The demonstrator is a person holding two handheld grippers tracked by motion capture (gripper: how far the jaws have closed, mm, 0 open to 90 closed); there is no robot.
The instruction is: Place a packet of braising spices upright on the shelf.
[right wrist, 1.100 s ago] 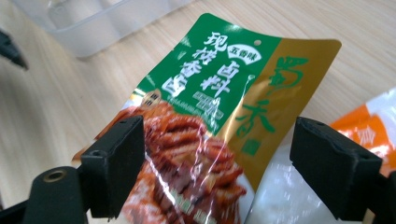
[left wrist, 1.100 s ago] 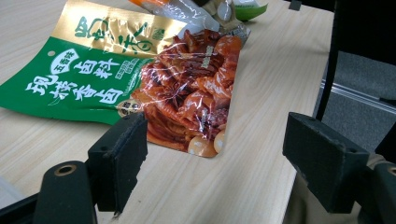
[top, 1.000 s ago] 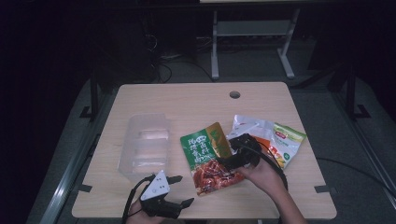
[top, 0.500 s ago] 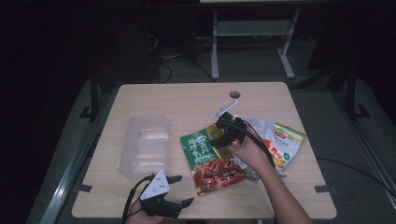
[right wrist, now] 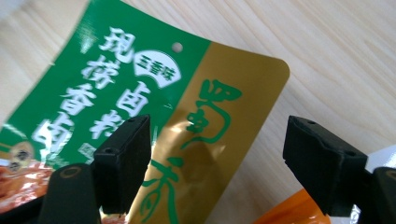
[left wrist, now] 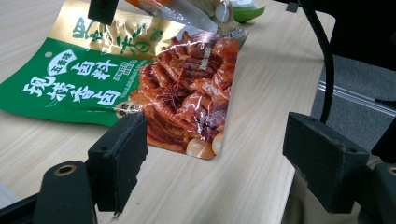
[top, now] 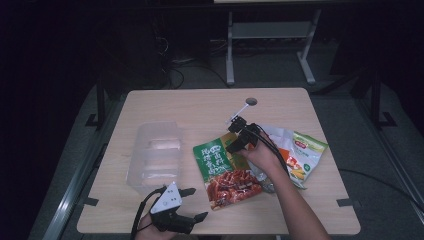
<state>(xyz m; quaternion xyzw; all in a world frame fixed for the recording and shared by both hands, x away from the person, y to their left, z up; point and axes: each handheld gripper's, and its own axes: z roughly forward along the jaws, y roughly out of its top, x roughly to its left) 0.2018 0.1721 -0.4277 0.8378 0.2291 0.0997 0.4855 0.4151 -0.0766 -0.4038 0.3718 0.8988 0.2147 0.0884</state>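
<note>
A green, gold and red snack packet (top: 220, 167) lies flat near the table's middle. My right gripper (top: 235, 134) hovers open over its far gold corner, and the right gripper view has the gold and green print (right wrist: 205, 140) between the spread jaws. My left gripper (top: 198, 204) rests open at the near table edge, pointing right toward the packet's red end (left wrist: 187, 102), with nothing between its jaws. A second packet (top: 302, 155), white, orange and green, lies to the right, partly under the right hand.
A clear plastic container (top: 155, 155) sits left of the packets. The wooden table (top: 200, 107) has a round cable hole (top: 251, 101) at its far side. The right gripper's cable (left wrist: 322, 46) trails past the table's edge. A metal stand (top: 270, 35) is beyond.
The right gripper has moved away from the person and leftward, from the packet's middle to its far gold corner. The left gripper has stayed put.
</note>
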